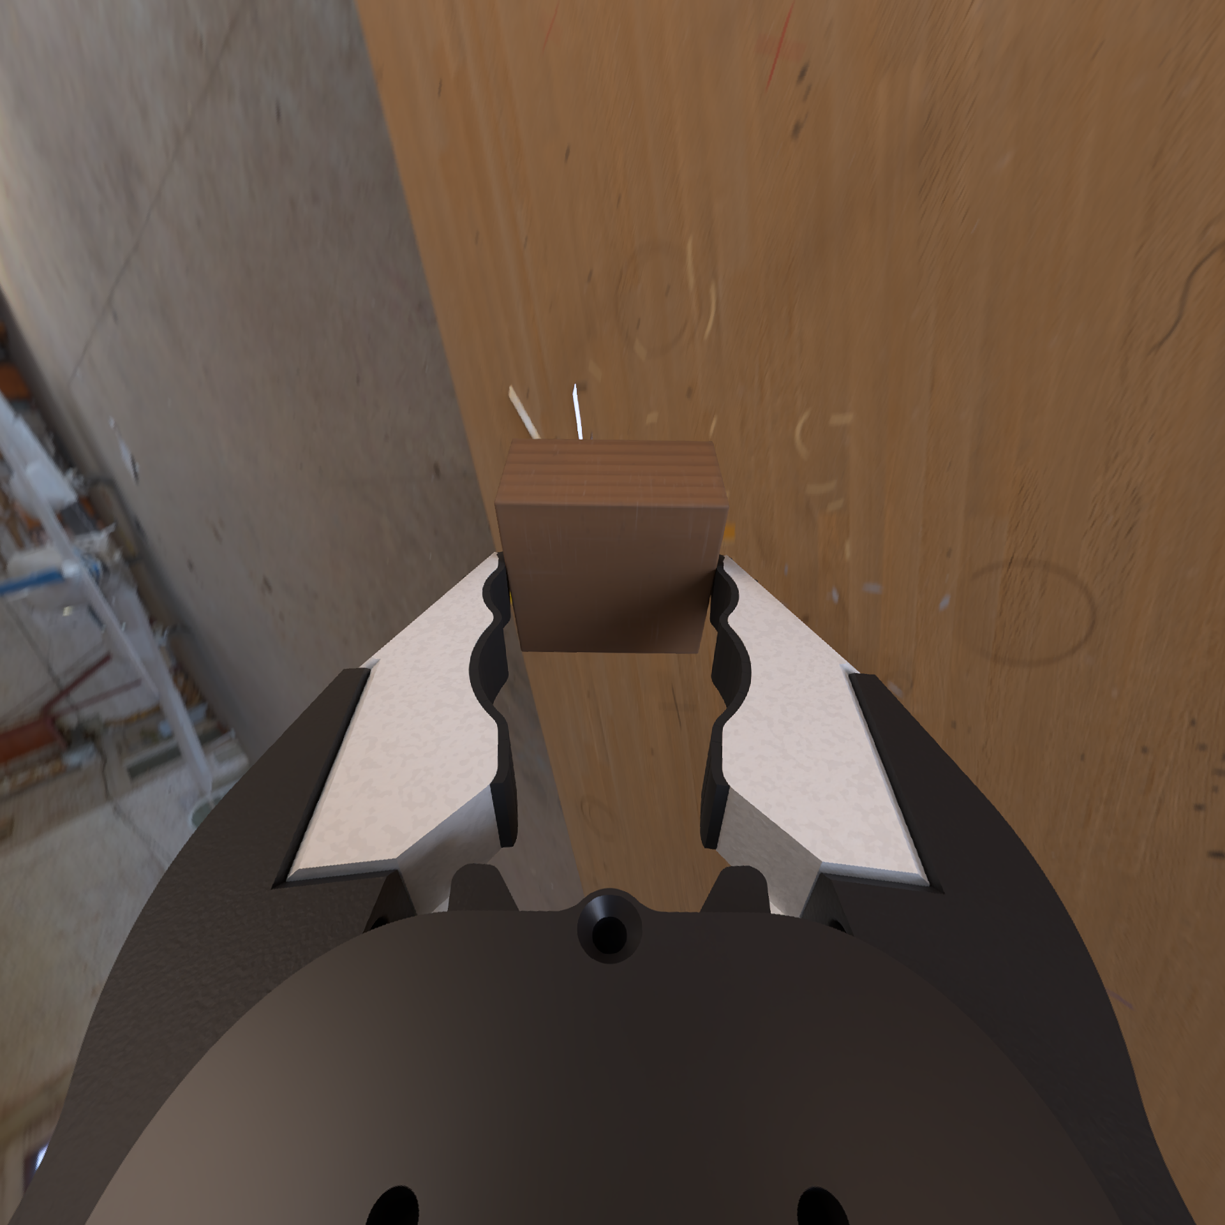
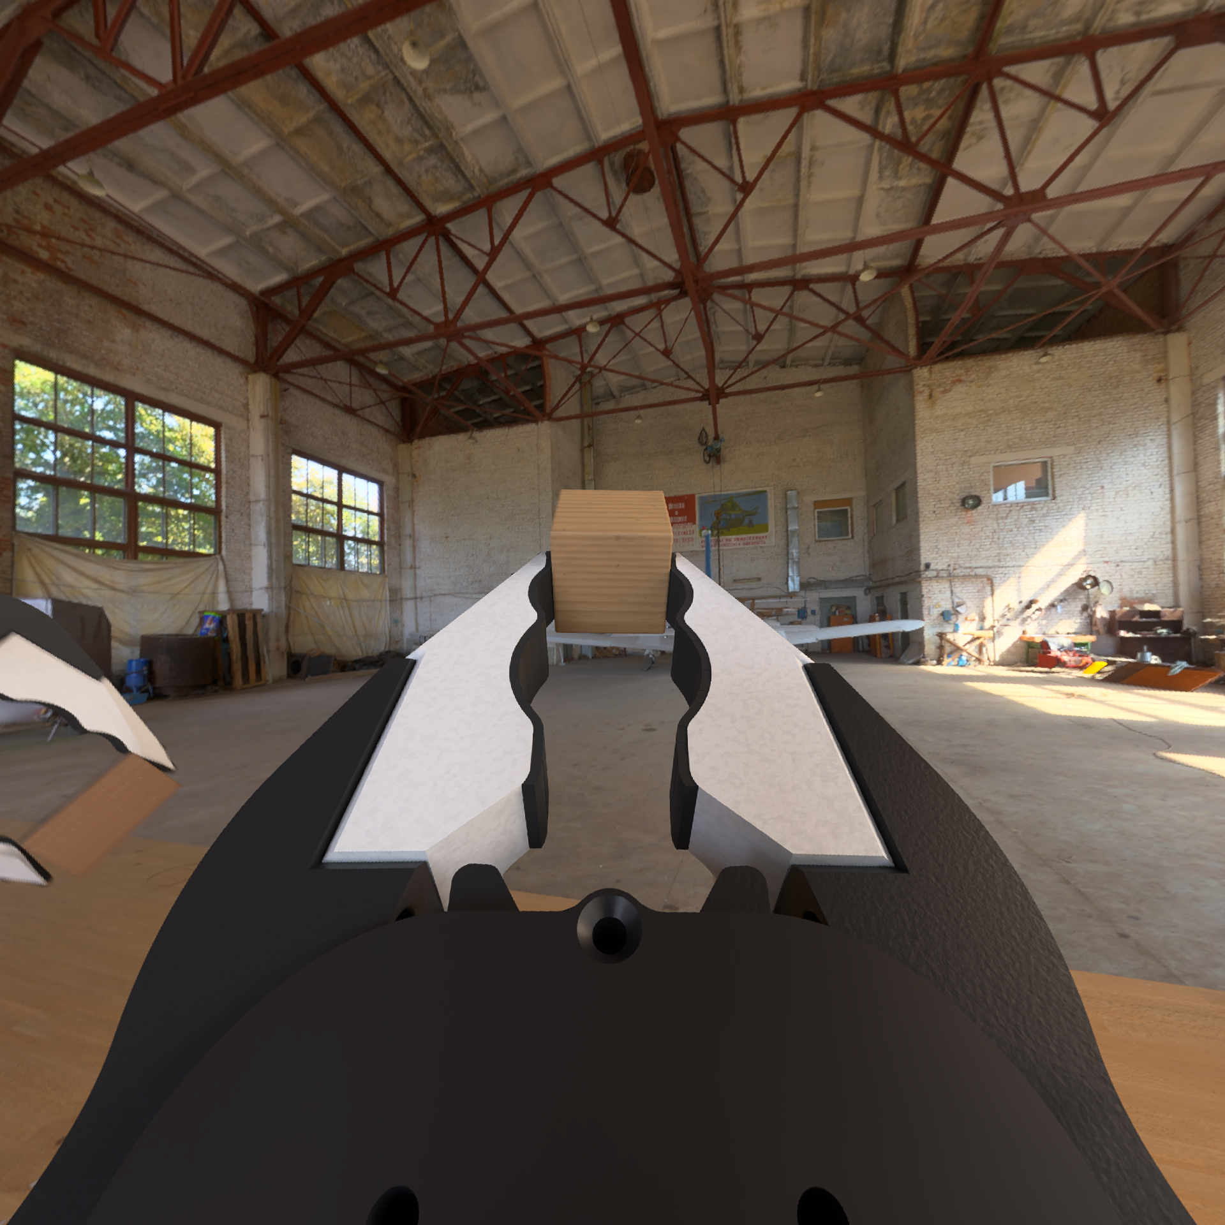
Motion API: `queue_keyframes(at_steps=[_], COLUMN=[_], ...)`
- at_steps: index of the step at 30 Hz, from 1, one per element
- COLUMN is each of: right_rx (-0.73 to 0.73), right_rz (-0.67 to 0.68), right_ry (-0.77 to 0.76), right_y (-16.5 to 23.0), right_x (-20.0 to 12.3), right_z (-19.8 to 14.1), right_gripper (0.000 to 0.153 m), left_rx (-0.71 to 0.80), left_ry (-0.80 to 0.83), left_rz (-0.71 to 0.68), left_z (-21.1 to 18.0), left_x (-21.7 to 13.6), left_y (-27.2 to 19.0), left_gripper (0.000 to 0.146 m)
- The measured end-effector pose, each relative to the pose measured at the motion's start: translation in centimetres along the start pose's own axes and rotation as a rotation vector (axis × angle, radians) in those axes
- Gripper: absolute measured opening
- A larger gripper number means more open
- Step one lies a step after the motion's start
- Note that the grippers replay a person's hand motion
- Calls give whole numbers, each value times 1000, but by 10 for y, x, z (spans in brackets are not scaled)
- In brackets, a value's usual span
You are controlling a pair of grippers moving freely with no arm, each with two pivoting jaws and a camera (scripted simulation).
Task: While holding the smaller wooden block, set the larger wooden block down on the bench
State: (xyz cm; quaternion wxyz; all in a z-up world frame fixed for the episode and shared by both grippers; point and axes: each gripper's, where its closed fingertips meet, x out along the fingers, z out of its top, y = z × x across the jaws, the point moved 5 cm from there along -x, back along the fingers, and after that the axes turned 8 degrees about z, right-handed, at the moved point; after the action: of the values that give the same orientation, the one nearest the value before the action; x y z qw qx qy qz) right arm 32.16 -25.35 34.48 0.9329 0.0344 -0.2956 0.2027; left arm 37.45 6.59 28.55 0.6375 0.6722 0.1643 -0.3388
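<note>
My left gripper (image 1: pixel 610 586) is shut on the larger, darker wooden block (image 1: pixel 610 530) and points down at the wooden bench (image 1: pixel 928 331), near the bench's left edge. I cannot tell whether the block touches the bench. My right gripper (image 2: pixel 610 577) is shut on the smaller, pale wooden block (image 2: pixel 610 550) and holds it level, well above the bench (image 2: pixel 79 994). The left gripper (image 2: pixel 79 795) also shows at the left edge of the right wrist view, tilted, with the larger block (image 2: pixel 106 815) between its fingers just over the bench.
Two thin white slivers (image 1: pixel 575 411) and pale wood shavings (image 1: pixel 822 487) lie on the bench beyond the larger block. Concrete floor (image 1: pixel 232 331) lies past the bench's left edge. A hangar hall with windows and a white aircraft (image 2: pixel 855 630) lies beyond.
</note>
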Motion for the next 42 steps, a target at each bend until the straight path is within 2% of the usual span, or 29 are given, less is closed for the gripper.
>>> queue_keyframes(at_steps=[3, 6, 9, 12, 16, 21, 33, 39, 40, 42], right_rx=[-10, -117, -194, -183, -205, -149, -150, -120, -116, -114], right_rz=[-19, -87, -117, -109, -148, -148, -125, -105, -102, -97], right_ry=[-21, 4, 11, -25, -34, -39, -21, -27, -25, -24], right_y=[-6, -11, -9, -8, -14, -22, -18, -19, -19, -19], right_x=[-8, -16, -21, -25, -29, -29, -23, -22, -21, -21], right_z=[9, 16, 24, 30, 31, 26, 21, 18, 18, 18], right_gripper=[33, 33, 33, 33, 33, 33, 33, 33, 33, 33], left_rx=[44, 102, 131, 149, 192, 143, 105, 78, 80, 64], left_ry=[-75, -89, -105, -83, 15, 77, 197, 283, 286, 274], left_rz=[-64, -152, -253, -350, -375, -484, -647, -588, -561, -521], left_z=[44, 80, 107, 125, 129, 128, 139, 143, 143, 143], left_x=[21, 49, 81, 116, 156, 188, 235, 239, 239, 238], left_y=[-6, -19, -36, -54, -69, -82, -99, -97, -95, -92], left_gripper=[61, 61, 61, 61, 61, 61, 61, 61, 71, 100])
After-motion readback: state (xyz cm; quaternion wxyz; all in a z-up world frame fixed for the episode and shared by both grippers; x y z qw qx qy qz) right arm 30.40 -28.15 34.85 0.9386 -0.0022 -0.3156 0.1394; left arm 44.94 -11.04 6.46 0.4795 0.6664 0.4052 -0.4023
